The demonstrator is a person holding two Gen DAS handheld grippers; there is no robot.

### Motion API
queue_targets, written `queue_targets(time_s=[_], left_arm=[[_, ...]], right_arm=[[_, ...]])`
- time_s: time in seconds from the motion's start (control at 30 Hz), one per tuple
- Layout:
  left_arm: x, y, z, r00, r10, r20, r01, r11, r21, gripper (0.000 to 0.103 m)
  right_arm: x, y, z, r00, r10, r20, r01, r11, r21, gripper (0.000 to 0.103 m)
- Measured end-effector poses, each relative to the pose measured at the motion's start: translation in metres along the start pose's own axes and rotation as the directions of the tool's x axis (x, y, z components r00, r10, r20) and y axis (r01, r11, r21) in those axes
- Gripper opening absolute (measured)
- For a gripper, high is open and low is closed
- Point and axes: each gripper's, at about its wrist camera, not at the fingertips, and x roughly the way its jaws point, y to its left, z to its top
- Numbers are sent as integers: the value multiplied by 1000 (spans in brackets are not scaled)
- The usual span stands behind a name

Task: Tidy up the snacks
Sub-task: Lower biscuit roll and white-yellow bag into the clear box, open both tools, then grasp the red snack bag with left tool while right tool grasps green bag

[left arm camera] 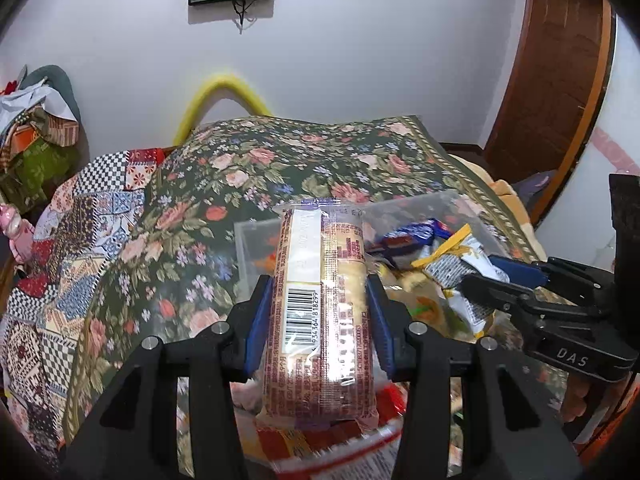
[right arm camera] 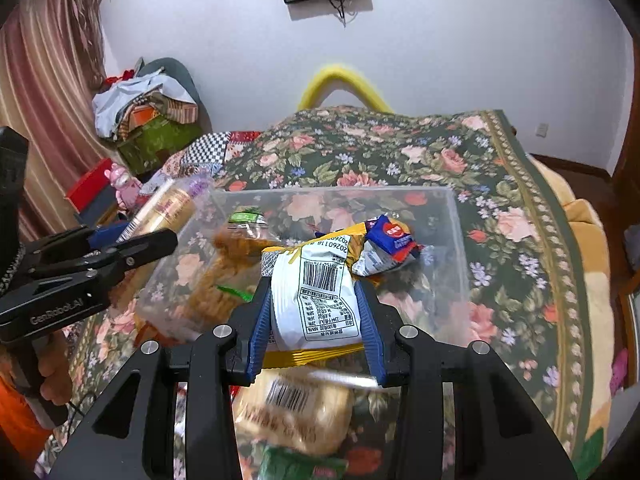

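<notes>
**Both grippers loaded, snacks over the clear bin**

Left wrist view: left gripper [left arm camera: 320,316] pinches a long biscuit pack [left arm camera: 320,312] between its blue pads, at centre frame. The wrapper is clear over tan and pink print, with a white strip carrying a barcode facing the camera and a crimped purple seal at the far end. The pack runs lengthwise along the fingers, its far end over the near wall of the clear plastic bin [left arm camera: 256,248].

Right wrist view: right gripper [right arm camera: 316,320] is pressed onto a white snack packet [right arm camera: 316,292], centre frame. The packet shows a barcode, a nutrition table and a yellow edge; it is crumpled at the top. It hangs over the bin's near side.

Inside the bin: a blue-and-red wrapper [right arm camera: 390,240] toward the right, and a bag of brown fried snacks [right arm camera: 236,256] on the left.

The bin sits on a floral bedspread [right arm camera: 500,208]. More packets lie blurred at lower frame.
</notes>
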Motion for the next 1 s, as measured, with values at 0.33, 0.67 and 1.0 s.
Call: queue_targets(time_s=[0.33,0.67,1.0], left_arm=[[30,6,-1,998,6,-57,-6,1000,-5,45],[16,1,-8,998,37,-49,-36,999,27,62],[-26,21,-21,999,26,-38,-27,1000,-14,69]], right_arm=[[25,-6,-3,998,-37,-47,37,999,2,38],[10,-9,-10,997,-57,-61,58,998,13,38],[-31,-2,-24,999,-34,-30,35,999,19,52]])
